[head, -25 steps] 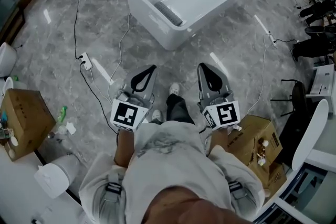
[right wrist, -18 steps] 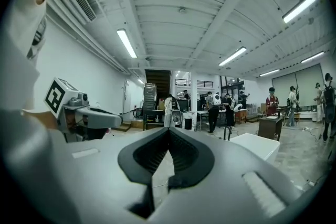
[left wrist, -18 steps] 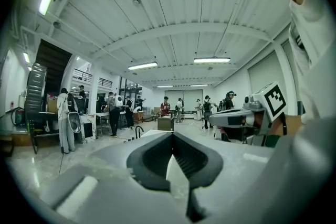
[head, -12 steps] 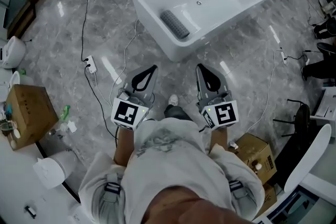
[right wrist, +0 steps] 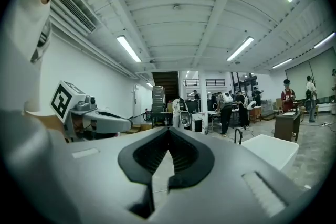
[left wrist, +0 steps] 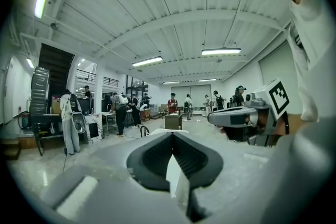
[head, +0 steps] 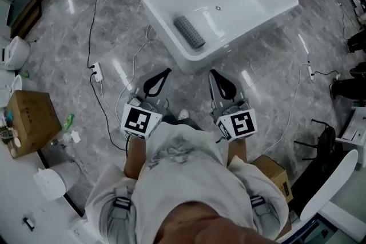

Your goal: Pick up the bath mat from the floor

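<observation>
Fingers [left wrist: 152,157] of the left gripper [head: 165,72] and the right gripper [head: 211,72] were clenched together, grasping nothing. Well ahead of them, the grey ribbed bath mat [head: 189,32] lay inside the white rectangular bathtub [head: 163,37], on its left slope. Grey marble floor [head: 68,37] surrounded the tub, and a white power strip [head: 96,70] lay left of the left fingers.

We see open floor [head: 260,86] running up to the bathtub [head: 166,43], whose wall bars the way ahead; cables [head: 92,20] cross the floor left, cardboard boxes [head: 31,120] flank us.
</observation>
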